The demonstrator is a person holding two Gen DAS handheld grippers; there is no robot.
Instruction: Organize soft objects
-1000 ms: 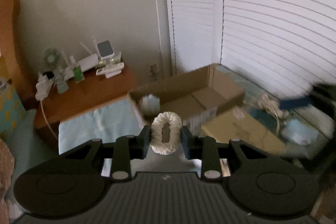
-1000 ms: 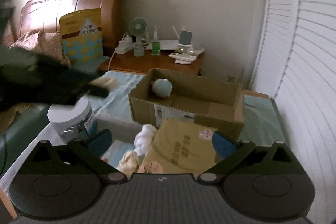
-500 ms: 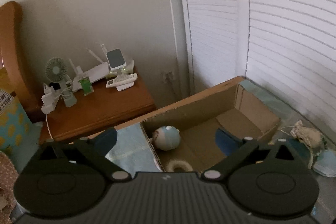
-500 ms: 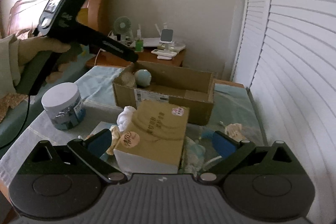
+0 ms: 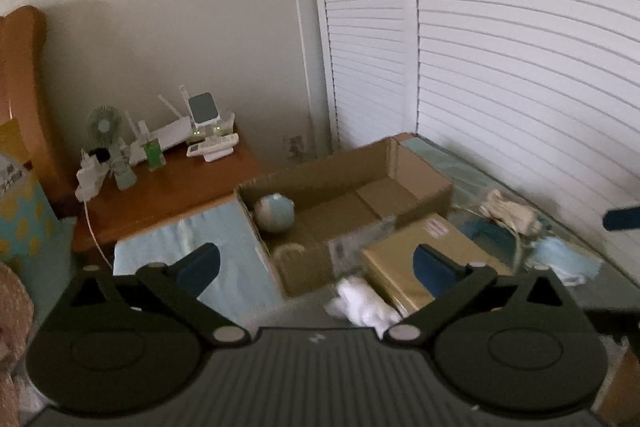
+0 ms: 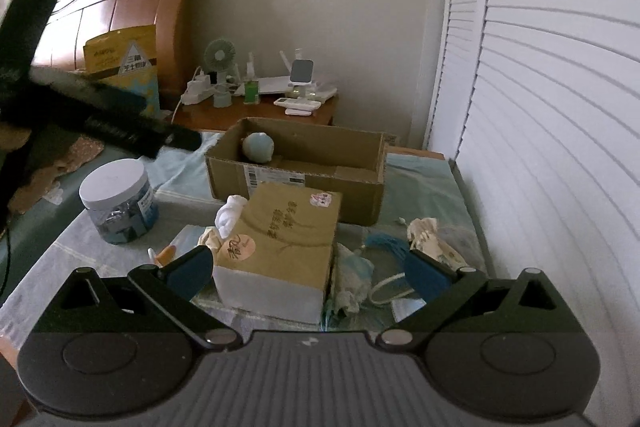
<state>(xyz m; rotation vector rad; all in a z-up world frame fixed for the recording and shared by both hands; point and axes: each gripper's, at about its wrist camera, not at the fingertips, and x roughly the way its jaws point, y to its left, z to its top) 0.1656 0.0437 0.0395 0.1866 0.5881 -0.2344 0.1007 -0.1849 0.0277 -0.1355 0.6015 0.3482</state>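
1. The surface point(image 6: 424, 195), under a pale blue-green cloth, stands in a bedroom corner beside white louvred doors point(image 6: 560, 107); a carved wooden headboard point(image 6: 128, 11) and a wooden nightstand point(image 5: 172, 195) with a small fan point(image 6: 219, 55) lie beyond it.
2. An open brown cardboard box point(image 6: 296, 183) sits at the far middle of the surface, holding a round pale-blue plush ball point(image 5: 275, 214) in one corner and a white fabric ring point(image 5: 289, 251) beside the near wall.
3. A tan kraft-paper carton point(image 6: 288, 227) stands just in front of the box, with a white cloth wad point(image 6: 230, 215) touching its left edge.
4. A heap of blue and cream soft pieces point(image 6: 416, 239) lies right of the carton; their shapes are tangled and hard to separate.
5. A clear jar with a white lid point(image 6: 118, 199) stands at the left.
6. The left tongs point(image 5: 316, 261) are spread and empty above the box's near wall; this view is blurred.
7. The right tongs point(image 6: 308, 269) are spread and empty over the carton's near end.
8. Open cloth shows between jar and box; the right edge meets the doors.
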